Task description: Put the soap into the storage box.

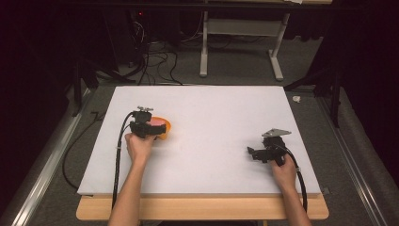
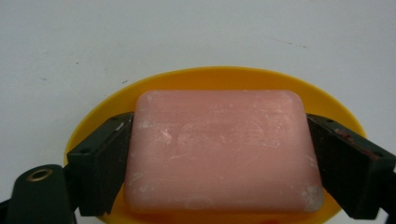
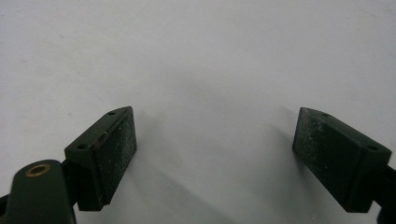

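A pink soap bar (image 2: 219, 149) lies over a yellow-orange oval dish (image 2: 224, 77) on the white board. In the left gripper view my left gripper (image 2: 219, 154) has one black jaw against each short end of the bar, shut on it. In the high view the left gripper (image 1: 142, 126) sits over the dish (image 1: 164, 126) at the board's left. My right gripper (image 1: 254, 153) rests low at the board's right, pointing left. Its jaws (image 3: 215, 149) stand wide apart over bare white surface with nothing between them.
The white board (image 1: 207, 108) lies on a wooden table whose front edge (image 1: 202, 209) shows at the bottom. Black cables trail from both grippers toward the person. A table frame (image 1: 242, 28) and loose cables stand on the dark floor beyond.
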The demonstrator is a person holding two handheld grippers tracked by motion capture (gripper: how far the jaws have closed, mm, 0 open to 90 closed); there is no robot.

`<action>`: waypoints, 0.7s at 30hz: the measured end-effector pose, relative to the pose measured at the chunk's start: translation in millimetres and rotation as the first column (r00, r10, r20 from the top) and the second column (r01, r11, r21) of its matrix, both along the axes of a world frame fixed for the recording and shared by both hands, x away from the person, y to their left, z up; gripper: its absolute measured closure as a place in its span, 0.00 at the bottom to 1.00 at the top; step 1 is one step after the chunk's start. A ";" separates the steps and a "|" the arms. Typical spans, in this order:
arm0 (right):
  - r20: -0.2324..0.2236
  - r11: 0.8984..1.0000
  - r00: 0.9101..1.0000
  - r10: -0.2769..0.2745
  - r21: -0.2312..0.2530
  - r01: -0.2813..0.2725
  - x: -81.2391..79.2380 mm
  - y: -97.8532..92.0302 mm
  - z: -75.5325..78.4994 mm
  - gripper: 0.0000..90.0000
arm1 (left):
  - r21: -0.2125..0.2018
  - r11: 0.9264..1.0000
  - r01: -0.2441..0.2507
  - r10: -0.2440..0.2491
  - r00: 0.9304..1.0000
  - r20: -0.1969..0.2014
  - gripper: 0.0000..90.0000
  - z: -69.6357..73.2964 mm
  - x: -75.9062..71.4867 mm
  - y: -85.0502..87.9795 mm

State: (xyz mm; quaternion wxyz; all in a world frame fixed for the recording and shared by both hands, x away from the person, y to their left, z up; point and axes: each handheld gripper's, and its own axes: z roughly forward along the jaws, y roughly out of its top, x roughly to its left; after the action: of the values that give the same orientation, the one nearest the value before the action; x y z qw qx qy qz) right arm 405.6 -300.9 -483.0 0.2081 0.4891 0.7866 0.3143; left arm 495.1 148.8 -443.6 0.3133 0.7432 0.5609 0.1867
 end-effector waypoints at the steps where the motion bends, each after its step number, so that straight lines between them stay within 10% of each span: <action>1: 0.000 1.000 1.000 0.000 0.000 0.000 0.0 0.0 0.0 0.16 | -0.007 1.000 -0.001 0.001 1.000 0.003 0.15 0.4 0.0 0.2; 21: 0.000 1.000 1.000 -0.001 0.001 0.001 0.0 0.1 0.0 0.16 | -0.066 0.997 0.048 -0.040 0.992 0.124 0.17 27.7 -20.1 1.1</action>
State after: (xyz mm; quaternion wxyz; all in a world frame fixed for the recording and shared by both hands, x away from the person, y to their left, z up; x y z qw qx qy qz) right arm 405.6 -300.7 -483.0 0.2079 0.4898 0.7861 0.3146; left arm 474.9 149.9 -415.9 0.3767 0.7314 0.5302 0.2054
